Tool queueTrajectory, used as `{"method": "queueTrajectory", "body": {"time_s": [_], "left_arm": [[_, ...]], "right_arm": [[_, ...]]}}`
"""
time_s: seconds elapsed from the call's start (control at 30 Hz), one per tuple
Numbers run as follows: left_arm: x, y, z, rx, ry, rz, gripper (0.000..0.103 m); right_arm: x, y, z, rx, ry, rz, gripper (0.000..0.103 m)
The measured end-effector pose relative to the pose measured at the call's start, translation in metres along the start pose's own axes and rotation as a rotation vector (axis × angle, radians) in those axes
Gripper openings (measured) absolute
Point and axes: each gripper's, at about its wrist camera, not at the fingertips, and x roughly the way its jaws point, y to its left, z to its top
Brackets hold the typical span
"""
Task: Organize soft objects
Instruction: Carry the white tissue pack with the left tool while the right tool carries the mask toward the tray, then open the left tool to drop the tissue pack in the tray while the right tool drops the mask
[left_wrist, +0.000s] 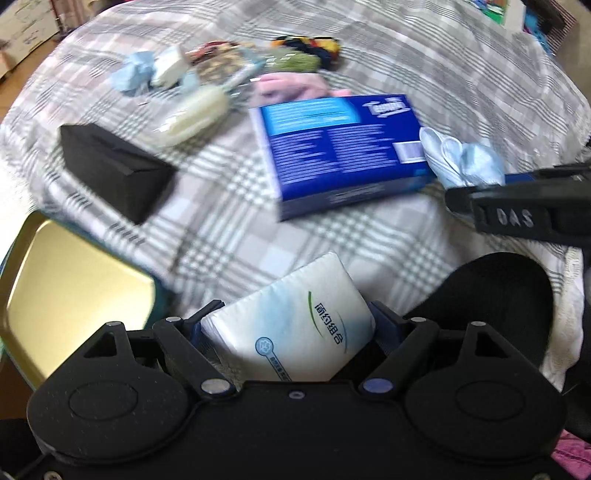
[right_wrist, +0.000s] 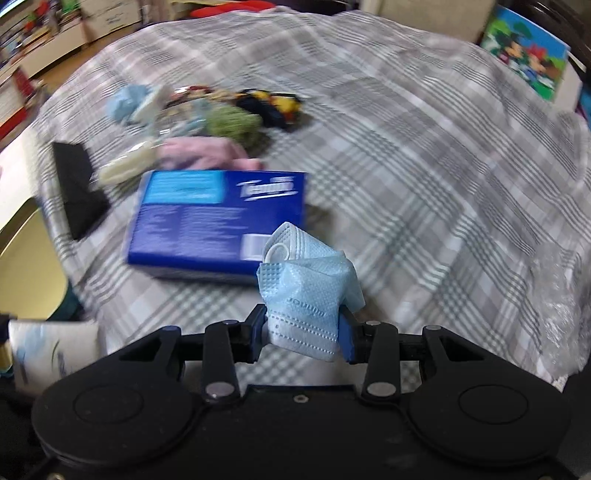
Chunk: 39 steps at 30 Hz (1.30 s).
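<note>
- Left wrist view shows my left gripper (left_wrist: 288, 325) clamped on a white tissue pack (left_wrist: 295, 325) with green lettering; the pack stands tilted between the two blue pads, one pad against each side.
- Right wrist view shows my right gripper (right_wrist: 303, 332) pinched tight on a crumpled light-blue face mask (right_wrist: 308, 291), which bunches up above the pads.
- Both tools hang over a bed covered with a grey checked sheet (right_wrist: 424, 177).
- On the sheet ahead lies a blue tissue box (right_wrist: 218, 218), flat, printed side up.
- From the left wrist view, the mask in my right gripper shows at the right edge, in front of the near corner of that blue box.
- A black box (left_wrist: 114, 170) lies to the left of the blue one, apart from it.
- A gold-lined tin (left_wrist: 74, 280) sits at the near left, at the edge of the bed.
- Beyond the blue box a loose pile is gathered: a pink cloth (right_wrist: 199, 153) just behind the box, a cream bundle (left_wrist: 192, 114), a green fuzzy item (right_wrist: 232, 123), a dark multicoloured item (right_wrist: 273, 103) and another pale-blue crumpled piece (left_wrist: 133, 74).
- The far pile is blurred, so I cannot tell more about those pieces.
</note>
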Motion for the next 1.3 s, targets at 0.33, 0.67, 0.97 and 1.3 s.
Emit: {"method": "queueTrajectory", "body": {"time_s": [0.33, 0.67, 0.97, 1.3], "left_arm": [[-0.009, 0.071, -0.017, -0.107, -0.022, 0.062, 0.079], [0.0, 0.149, -0.028, -0.217, 0.001, 0.154, 0.079], [-0.005, 0.208, -0.027, -0.316, -0.078, 0.286, 0.079], [0.016, 0.241, -0.032, -0.397, -0.039, 0.278, 0.079]], "right_arm": [[-0.004, 0.076, -0.008, -0.114, 0.034, 0.167, 0.04], [0.013, 0.146, -0.012, -0.134, 0.096, 0.301, 0.04], [0.021, 0.206, -0.005, -0.114, 0.096, 0.395, 0.041], [0.035, 0.243, 0.006, -0.127, 0.084, 0.379, 0.043]]}}
